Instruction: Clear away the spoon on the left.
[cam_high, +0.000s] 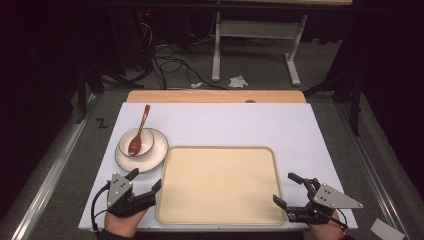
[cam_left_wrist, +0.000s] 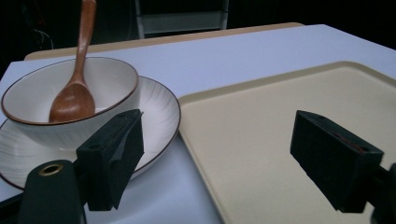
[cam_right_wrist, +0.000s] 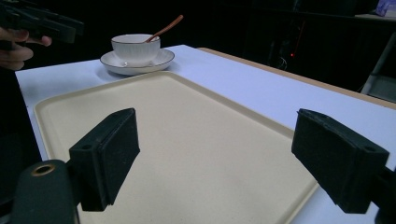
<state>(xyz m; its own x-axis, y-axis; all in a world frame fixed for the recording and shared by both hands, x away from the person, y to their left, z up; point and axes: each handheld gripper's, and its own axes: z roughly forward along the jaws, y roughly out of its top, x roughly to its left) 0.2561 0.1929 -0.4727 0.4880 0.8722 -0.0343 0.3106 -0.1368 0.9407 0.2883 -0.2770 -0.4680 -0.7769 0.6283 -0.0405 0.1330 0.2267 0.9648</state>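
A cream tray (cam_high: 220, 184) lies empty at the front middle of the white table sheet. Left of its far corner a white bowl (cam_high: 136, 141) sits on a white plate (cam_high: 156, 155), and a brown wooden spoon (cam_high: 140, 131) rests in the bowl with its handle pointing away. My left gripper (cam_high: 147, 181) is open at the tray's front left corner, just short of the plate (cam_left_wrist: 159, 112). My right gripper (cam_high: 287, 188) is open at the tray's front right corner, jaws wide over the tray (cam_right_wrist: 196, 140). The bowl (cam_right_wrist: 135, 46) stands far off in the right gripper view.
The white sheet (cam_high: 225, 125) covers a wooden table (cam_high: 215, 96). Beyond it the floor holds cables (cam_high: 170, 62), a white table frame (cam_high: 255, 45) and crumpled paper (cam_high: 238, 81). A metal rail (cam_high: 50, 175) runs along the left.
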